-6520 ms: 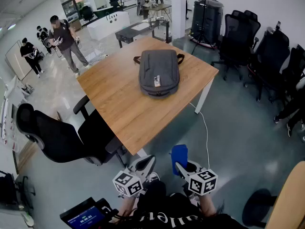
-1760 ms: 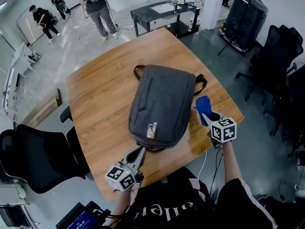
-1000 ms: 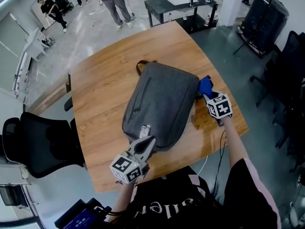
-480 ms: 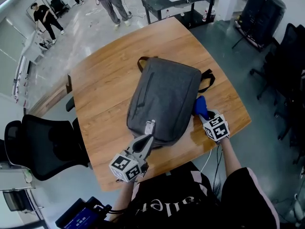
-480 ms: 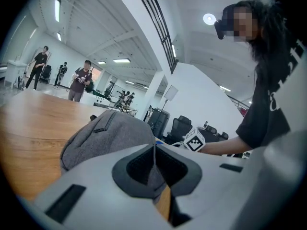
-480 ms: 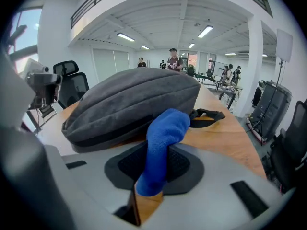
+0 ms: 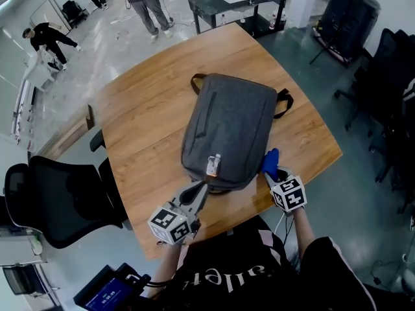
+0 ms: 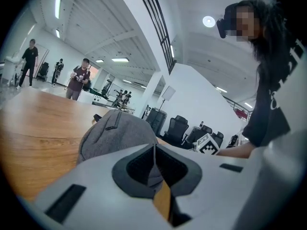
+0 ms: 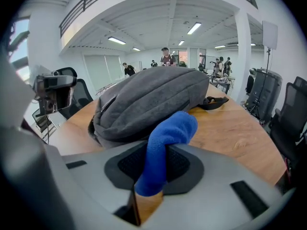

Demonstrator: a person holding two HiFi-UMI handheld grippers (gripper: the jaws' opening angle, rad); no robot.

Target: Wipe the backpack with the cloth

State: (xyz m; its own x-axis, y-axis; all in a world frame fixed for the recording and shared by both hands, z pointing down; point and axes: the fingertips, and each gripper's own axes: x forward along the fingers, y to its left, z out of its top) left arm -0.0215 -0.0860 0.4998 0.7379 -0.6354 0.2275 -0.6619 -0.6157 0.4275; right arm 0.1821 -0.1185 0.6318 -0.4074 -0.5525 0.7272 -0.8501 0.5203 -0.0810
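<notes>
Wooden table [image 7: 146,112]; cloth [image 7: 270,162] perhaps against backpack [image 7: 237,125]

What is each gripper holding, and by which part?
Right gripper pinches the blue cloth at its lower end; the bunched rest pokes forward. Left gripper is shut, holding nothing.

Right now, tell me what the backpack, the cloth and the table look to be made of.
Backpack: grey woven fabric, probably polyester, matte with a heathered fleck; it sags softly.
Cloth: blue, with a fuzzy nap and a limp fold, likely microfibre.
Table: light brown wood grain, smooth with a slight sheen; solid wood or laminate, I cannot tell which.
</notes>
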